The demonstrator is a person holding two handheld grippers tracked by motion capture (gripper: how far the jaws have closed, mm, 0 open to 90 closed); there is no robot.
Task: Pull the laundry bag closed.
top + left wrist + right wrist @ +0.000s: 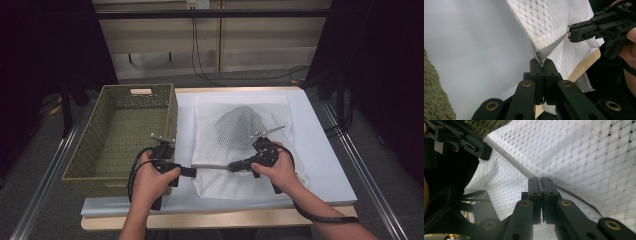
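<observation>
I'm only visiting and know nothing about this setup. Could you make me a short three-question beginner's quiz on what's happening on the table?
1. True or false: the left tongs are shut on the zipper end of the white mesh bag.
2. Multiple choice: where does the green woven basket sit? A) left of the bag, B) on top of the bag, C) right of the bag.
3. Fill in: the right tongs pinch the bag's grey ____ band, stretched between the two tongs.

Key
1. True: both jaws are closed on the grey end of the zipper band.
2. A: it sits at the table's left side, beside the bag.
3. Zipper: it looks taut between the tongs.
</observation>
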